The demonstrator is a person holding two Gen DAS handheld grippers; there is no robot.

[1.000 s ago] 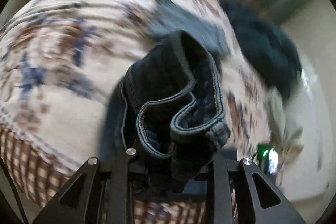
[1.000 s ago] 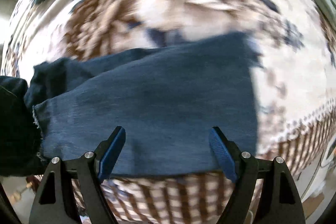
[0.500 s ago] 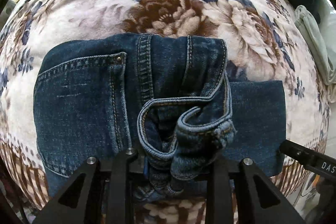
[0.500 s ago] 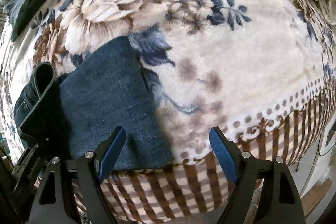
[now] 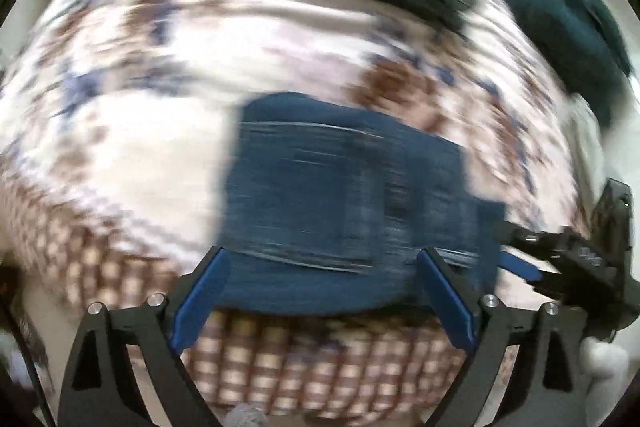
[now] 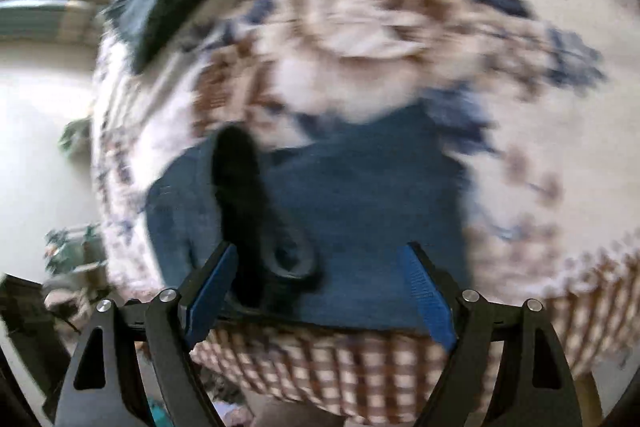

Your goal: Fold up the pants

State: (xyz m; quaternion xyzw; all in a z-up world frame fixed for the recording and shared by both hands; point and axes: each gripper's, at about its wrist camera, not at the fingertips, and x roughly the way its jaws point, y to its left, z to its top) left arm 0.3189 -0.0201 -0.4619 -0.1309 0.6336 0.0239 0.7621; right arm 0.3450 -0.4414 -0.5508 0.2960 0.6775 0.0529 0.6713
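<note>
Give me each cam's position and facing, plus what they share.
Left wrist: on the left gripper, facing forward and down at the folded jeans on the floral blanket; its open blue fingers frame them, right gripper at right edge.
Right wrist: on the right gripper, open, over the same jeans; a dark blurred shape, probably the left gripper, crosses them.
Shared: jeans, blanket.

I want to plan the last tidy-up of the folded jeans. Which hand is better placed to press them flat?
Probably left. The left tool is open and centred over the folded jeans. The right tool, also open, has the other tool's dark body across its view. Both views are blurred.
</note>
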